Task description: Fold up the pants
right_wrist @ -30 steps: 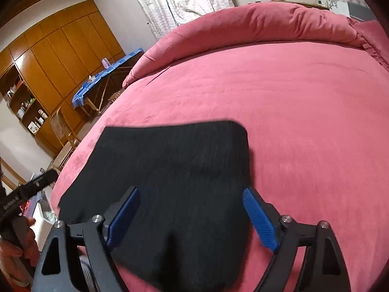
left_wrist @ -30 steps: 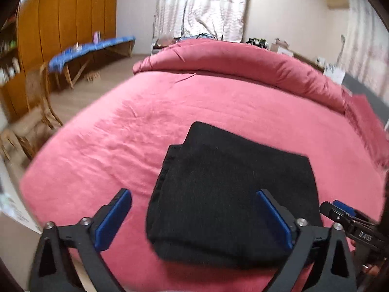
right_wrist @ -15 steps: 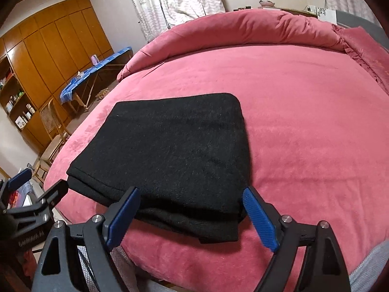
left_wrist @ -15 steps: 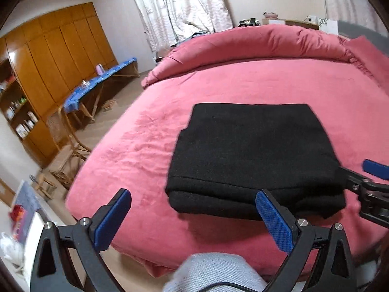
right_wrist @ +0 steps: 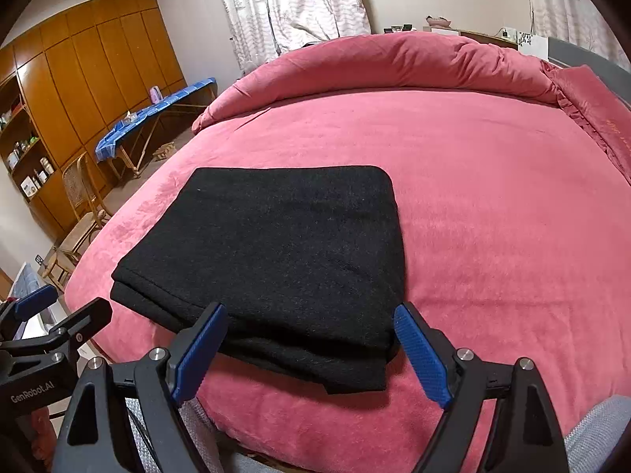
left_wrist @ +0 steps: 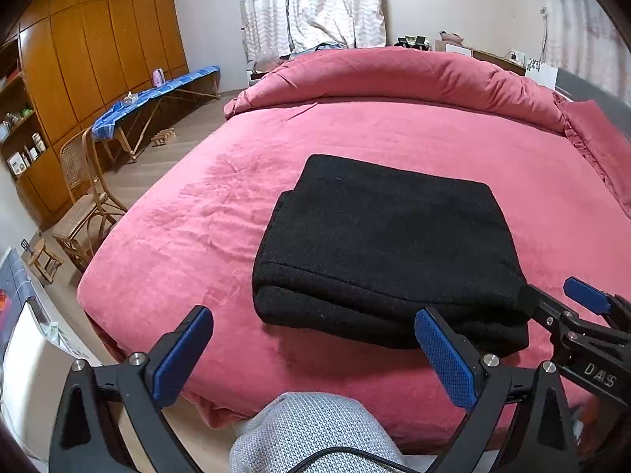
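Bed (left_wrist: 189,236): pink cover, fills most of both views; its near edge is partly cut off behind the grippers, its far right corner runs out of frame.

Duvet (left_wrist: 394,75): pink, rolled along the bed's far edge.

Wardrobe (left_wrist: 98,47): wood, on the left wall; items on its open shelves are too small to make out.

Pants (left_wrist: 386,244): black, folded into a flat rectangle of several layers, lying near the bed's near edge, about midway along it. Layer ends show along the near side; the near right corner is hidden in the left wrist view behind the right gripper.

Ironing board (left_wrist: 157,94): blue cover, by the wardrobe.

Chair (left_wrist: 83,205): rattan, beside the bed's left edge.

Left gripper (left_wrist: 311,358): jaws wide, nothing between them, clear of the pants.

Right gripper (right_wrist: 311,351): jaws wide, nothing gripped, held just before the pants' near edge.

Knee (left_wrist: 315,429): grey fabric, cut off at the bottom.
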`<action>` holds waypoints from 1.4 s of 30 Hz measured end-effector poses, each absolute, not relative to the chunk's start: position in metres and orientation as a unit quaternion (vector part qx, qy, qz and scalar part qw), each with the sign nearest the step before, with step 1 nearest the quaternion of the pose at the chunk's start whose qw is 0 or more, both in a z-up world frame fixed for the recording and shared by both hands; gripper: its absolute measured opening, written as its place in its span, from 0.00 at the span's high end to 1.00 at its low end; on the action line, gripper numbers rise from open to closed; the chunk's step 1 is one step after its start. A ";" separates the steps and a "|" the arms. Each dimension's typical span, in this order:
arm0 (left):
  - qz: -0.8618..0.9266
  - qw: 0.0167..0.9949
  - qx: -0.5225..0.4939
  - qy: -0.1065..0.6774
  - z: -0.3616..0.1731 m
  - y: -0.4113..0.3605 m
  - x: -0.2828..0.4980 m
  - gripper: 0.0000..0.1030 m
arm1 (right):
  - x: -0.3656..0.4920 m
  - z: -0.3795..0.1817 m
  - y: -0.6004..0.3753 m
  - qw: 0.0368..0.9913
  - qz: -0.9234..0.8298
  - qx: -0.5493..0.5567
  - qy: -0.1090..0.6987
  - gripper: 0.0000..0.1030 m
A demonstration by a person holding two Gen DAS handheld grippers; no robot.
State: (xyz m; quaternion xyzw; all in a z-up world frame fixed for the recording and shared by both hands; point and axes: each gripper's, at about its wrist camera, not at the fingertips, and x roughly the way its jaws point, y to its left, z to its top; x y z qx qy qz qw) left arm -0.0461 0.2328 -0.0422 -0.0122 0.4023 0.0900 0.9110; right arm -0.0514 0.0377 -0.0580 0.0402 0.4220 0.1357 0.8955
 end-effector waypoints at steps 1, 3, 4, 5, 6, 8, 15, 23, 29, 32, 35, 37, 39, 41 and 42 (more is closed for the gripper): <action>0.091 0.912 -0.014 0.400 -0.042 0.233 -0.047 0.00 | -0.051 -0.058 0.038 0.895 0.135 0.039 0.423 0.15; 0.089 0.912 -0.022 0.399 -0.042 0.234 -0.047 0.00 | -0.052 -0.057 0.039 0.895 0.135 0.035 0.423 0.15; 0.088 0.913 -0.026 0.398 -0.042 0.235 -0.047 0.00 | -0.052 -0.056 0.040 0.896 0.135 0.034 0.422 0.15; 0.089 0.912 -0.028 0.398 -0.042 0.236 -0.047 0.00 | -0.053 -0.055 0.041 0.897 0.135 0.033 0.420 0.15; 0.089 0.912 -0.029 0.399 -0.042 0.236 -0.047 0.00 | -0.053 -0.054 0.042 0.898 0.134 0.032 0.418 0.15; 0.090 0.912 -0.029 0.398 -0.043 0.237 -0.047 0.00 | -0.054 -0.054 0.043 0.898 0.132 0.030 0.418 0.15; 0.091 0.912 -0.030 0.399 -0.044 0.237 -0.047 0.00 | -0.055 -0.052 0.045 0.898 0.137 0.029 0.416 0.15; 0.094 0.911 -0.024 0.402 -0.045 0.235 -0.047 0.00 | -0.055 -0.053 0.044 0.897 0.136 0.034 0.419 0.15; 0.092 0.909 -0.029 0.405 -0.047 0.239 -0.046 0.00 | -0.055 -0.054 0.045 0.898 0.135 0.031 0.418 0.15; 0.092 0.908 -0.030 0.407 -0.048 0.239 -0.046 0.00 | -0.056 -0.054 0.044 0.898 0.134 0.032 0.418 0.15; 0.092 0.908 -0.030 0.407 -0.048 0.240 -0.046 0.00 | -0.056 -0.054 0.044 0.898 0.134 0.032 0.419 0.15; 0.093 0.908 -0.029 0.407 -0.048 0.240 -0.045 0.00 | -0.055 -0.055 0.044 0.898 0.133 0.032 0.419 0.15; 0.092 0.908 -0.029 0.408 -0.049 0.240 -0.045 0.00 | -0.056 -0.055 0.044 0.898 0.133 0.033 0.419 0.15; 0.092 0.907 -0.030 0.410 -0.050 0.240 -0.044 0.00 | -0.055 -0.055 0.044 0.897 0.133 0.033 0.420 0.15; 0.093 0.907 -0.030 0.410 -0.050 0.240 -0.044 0.00 | -0.056 -0.055 0.044 0.897 0.133 0.034 0.420 0.15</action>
